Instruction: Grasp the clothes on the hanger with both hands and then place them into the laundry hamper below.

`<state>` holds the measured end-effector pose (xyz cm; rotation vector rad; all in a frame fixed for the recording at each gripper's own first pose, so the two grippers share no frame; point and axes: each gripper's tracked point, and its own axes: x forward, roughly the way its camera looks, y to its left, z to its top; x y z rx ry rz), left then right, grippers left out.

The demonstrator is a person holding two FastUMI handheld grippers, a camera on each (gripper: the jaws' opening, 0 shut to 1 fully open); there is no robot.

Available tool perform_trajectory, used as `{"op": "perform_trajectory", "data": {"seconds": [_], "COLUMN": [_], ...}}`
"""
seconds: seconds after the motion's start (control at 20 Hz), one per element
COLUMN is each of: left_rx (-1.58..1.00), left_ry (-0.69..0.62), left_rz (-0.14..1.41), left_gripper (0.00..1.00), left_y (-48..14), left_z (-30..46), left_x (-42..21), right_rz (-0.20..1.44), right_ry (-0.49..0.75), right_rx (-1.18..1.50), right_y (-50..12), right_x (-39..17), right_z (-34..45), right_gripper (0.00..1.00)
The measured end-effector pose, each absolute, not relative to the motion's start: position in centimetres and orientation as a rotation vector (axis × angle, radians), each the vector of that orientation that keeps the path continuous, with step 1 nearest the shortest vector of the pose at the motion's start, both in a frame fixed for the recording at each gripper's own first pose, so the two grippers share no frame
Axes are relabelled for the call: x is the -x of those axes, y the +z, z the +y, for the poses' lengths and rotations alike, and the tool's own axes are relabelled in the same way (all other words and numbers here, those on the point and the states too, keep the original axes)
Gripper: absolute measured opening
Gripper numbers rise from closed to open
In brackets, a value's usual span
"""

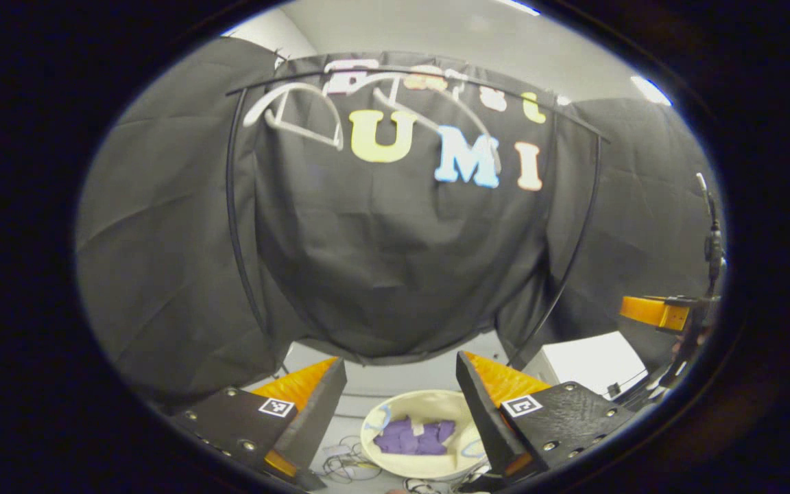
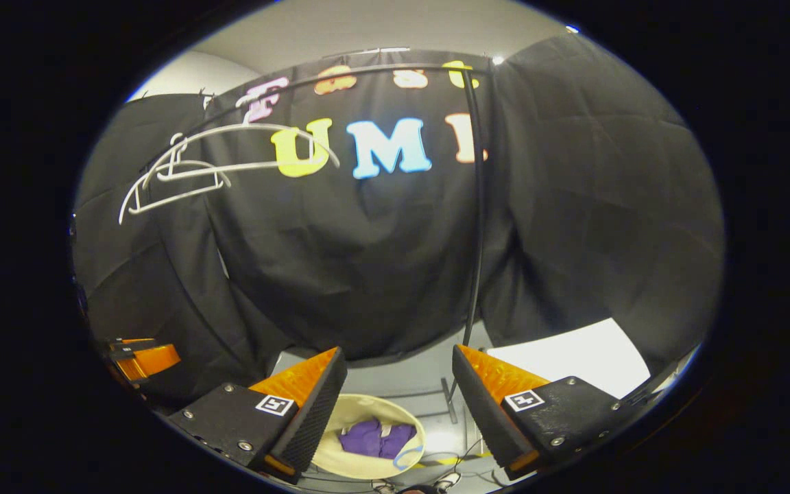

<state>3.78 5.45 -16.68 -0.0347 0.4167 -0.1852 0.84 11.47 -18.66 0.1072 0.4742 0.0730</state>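
A purple garment (image 1: 415, 436) lies inside the round cream laundry hamper (image 1: 376, 418) on the floor, below and between my left gripper's (image 1: 400, 374) open orange fingers. In the right gripper view the same purple garment (image 2: 376, 438) rests in the hamper (image 2: 340, 412), under my right gripper (image 2: 398, 363), which is also open with nothing between its fingers. Two bare white hangers (image 1: 302, 113) hang on the black rail (image 1: 402, 65) high up; they show as bare hangers (image 2: 182, 171) at the upper left of the right gripper view. The other gripper (image 1: 662, 312) shows at the right edge, and the left one (image 2: 141, 357) at the left edge.
The black garment rack's upright (image 2: 477, 226) stands in front of the black cloth wall. A white box (image 1: 590, 360) sits on the floor to the right, seen as a white box (image 2: 573, 353) in the right gripper view. Loose cables (image 1: 347, 463) lie beside the hamper.
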Motion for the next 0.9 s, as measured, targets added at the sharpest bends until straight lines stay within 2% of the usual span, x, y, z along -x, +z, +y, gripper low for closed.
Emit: {"op": "perform_trajectory", "data": {"seconds": [0.1,0.15,0.2,0.3,0.35,0.45,0.6,0.65,0.7,0.85,0.9], "left_rx": [0.037,0.033,0.033,0.043,0.047,0.048,0.043,0.041,0.037,0.004,-0.009], "left_ry": [-0.181,-0.175,-0.17,-0.161,-0.154,-0.126,-0.108,-0.102,-0.099,-0.06,-0.045], "left_rz": [0.33,0.29,0.247,0.157,0.115,0.042,-0.046,-0.071,-0.083,-0.1,-0.108], "left_gripper": [0.93,0.96,0.94,0.89,0.9,0.93,0.96,0.96,0.93,0.96,0.89], "left_y": [-12.4,-10.1,-7.8,-3.4,-1.0,2.7,5.2,5.9,6.5,6.9,6.7], "left_z": [5.6,5.6,5.8,6.5,7.0,8.6,9.1,9.0,8.9,9.9,10.2], "left_x": [-5.2,-5.7,-5.8,-6.4,-6.7,-6.6,-4.6,-3.8,-3.0,-1.8,-1.4], "right_rz": [0.372,0.322,0.269,0.16,0.111,0.036,0.001,-0.008,-0.009,0.01,0.013], "right_ry": [0.06,0.057,0.055,0.05,0.042,0.03,0.004,-0.008,-0.022,-0.089,-0.1], "right_rx": [-0.085,-0.074,-0.062,-0.034,-0.02,-0.005,-0.017,-0.031,-0.044,-0.039,-0.035], "right_y": [-14.7,-12.6,-10.3,-6.1,-4.2,-1.0,0.8,1.3,1.7,1.2,1.2], "right_x": [-2.1,-2.4,-2.6,-2.7,-2.5,-1.1,-0.8,-0.4,-0.1,1.4,1.9], "right_z": [10.6,10.3,10.1,9.6,9.2,9.9,8.3,7.8,7.1,4.3,3.7], "right_gripper": [0.95,0.91,0.95,0.95,0.91,0.91,0.91,0.95,0.95,0.95,0.95]}}
